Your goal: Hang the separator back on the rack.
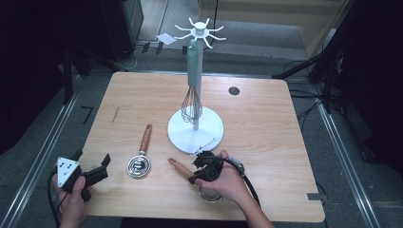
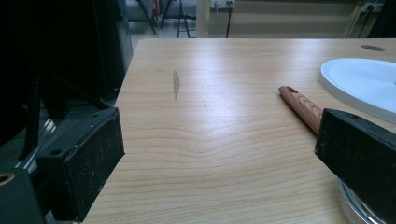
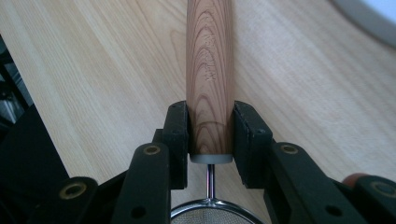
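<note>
Right gripper (image 3: 210, 135): jaws closed on the wooden handle of a strainer (image 3: 210, 70), near the table's (image 1: 266, 123) front edge.
Left gripper (image 1: 97, 173): jaws wide, empty, at the front left corner.
Stand (image 1: 196, 128): whisk (image 1: 192, 102) hanging on it.
Risk: the smooth handle may twist in the grip, swinging the strainer against the stand.

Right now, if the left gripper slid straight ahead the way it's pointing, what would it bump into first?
Probably nothing soon. Between the open left gripper jaws lies bare table to its far edge. The wooden handle and white stand base sit to the right, though the right jaw might brush that handle; depth is unclear.
</note>
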`<state>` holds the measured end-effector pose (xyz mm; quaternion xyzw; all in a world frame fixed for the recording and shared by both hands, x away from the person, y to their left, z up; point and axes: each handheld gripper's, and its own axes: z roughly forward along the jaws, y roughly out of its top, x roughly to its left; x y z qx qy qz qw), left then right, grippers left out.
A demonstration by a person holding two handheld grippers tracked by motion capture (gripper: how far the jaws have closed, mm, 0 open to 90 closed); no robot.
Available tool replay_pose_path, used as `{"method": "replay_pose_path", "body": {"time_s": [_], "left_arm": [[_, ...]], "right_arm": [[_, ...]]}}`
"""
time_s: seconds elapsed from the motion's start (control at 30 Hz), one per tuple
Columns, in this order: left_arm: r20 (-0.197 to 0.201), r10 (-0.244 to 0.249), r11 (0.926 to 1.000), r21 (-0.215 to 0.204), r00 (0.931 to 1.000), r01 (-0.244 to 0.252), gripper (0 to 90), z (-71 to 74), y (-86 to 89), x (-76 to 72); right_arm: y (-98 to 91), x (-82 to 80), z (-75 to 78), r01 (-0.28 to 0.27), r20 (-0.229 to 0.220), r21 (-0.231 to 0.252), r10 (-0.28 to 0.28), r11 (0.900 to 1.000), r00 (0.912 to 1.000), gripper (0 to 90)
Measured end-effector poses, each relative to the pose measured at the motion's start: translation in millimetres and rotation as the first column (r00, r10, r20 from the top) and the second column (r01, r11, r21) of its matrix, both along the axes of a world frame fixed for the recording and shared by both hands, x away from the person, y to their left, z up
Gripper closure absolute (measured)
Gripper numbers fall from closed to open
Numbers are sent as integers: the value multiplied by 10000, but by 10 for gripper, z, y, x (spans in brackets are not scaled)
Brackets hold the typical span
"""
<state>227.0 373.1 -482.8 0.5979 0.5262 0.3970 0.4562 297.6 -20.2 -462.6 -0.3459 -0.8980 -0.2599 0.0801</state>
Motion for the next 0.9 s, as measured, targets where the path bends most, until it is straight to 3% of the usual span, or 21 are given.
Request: {"method": "replay_pose_path", "body": {"time_s": [0.27,0.47,0.9], "left_arm": [[10,14,10000,8,10000,-14,15,0,-4,-1],[18,6,10000,23,10000,-6,15,0,-5,-1],[20,4,10000,17,10000,-4,15,-1,-4,-2]], "right_arm": [[-124,24,86,577,548,589,-610,9966,9966,709],[-226,39,143,1005,1084,920,-1103,9907,9880,709],[-395,79,195,1581,1466,1571,-1813,9748,9724,709]]}}
